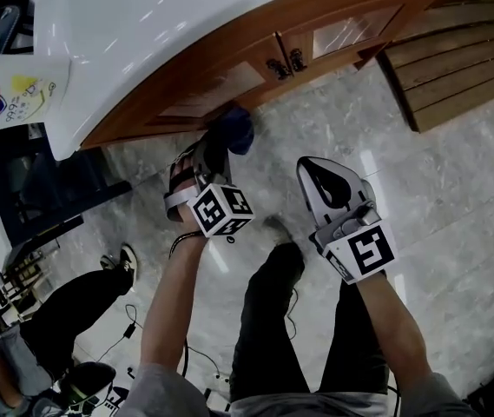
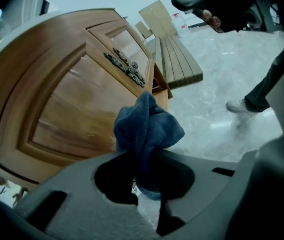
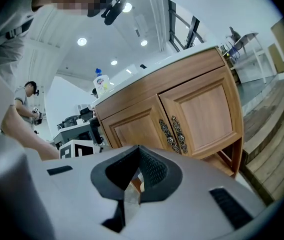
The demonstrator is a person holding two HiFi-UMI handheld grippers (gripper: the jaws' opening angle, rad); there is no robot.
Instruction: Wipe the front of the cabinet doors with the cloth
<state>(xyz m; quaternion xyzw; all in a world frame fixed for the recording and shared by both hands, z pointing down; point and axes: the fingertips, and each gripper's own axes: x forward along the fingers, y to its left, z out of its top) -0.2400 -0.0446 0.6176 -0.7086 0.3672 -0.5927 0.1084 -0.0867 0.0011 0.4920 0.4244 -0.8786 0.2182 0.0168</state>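
The wooden cabinet [image 1: 229, 76] has two panelled doors with ornate metal handles [image 1: 286, 62] at the centre. My left gripper [image 1: 222, 146] is shut on a bunched dark blue cloth [image 1: 235, 129]. It holds the cloth at the lower edge of the left door [image 2: 67, 99], below the handles [image 2: 127, 66]; I cannot tell if the cloth [image 2: 147, 126] touches the wood. My right gripper [image 1: 326, 176] hangs back from the cabinet over the floor, shut with nothing in it. Its view faces both doors and the handles [image 3: 174, 134].
A white countertop [image 1: 142, 33] overhangs the cabinet, with a bottle [image 3: 99, 80] on it. Wooden slatted boards [image 1: 464, 68] lie on the marble floor at the right. Another person's legs [image 1: 82, 298] and cables [image 1: 129, 328] are at the left, by dark furniture.
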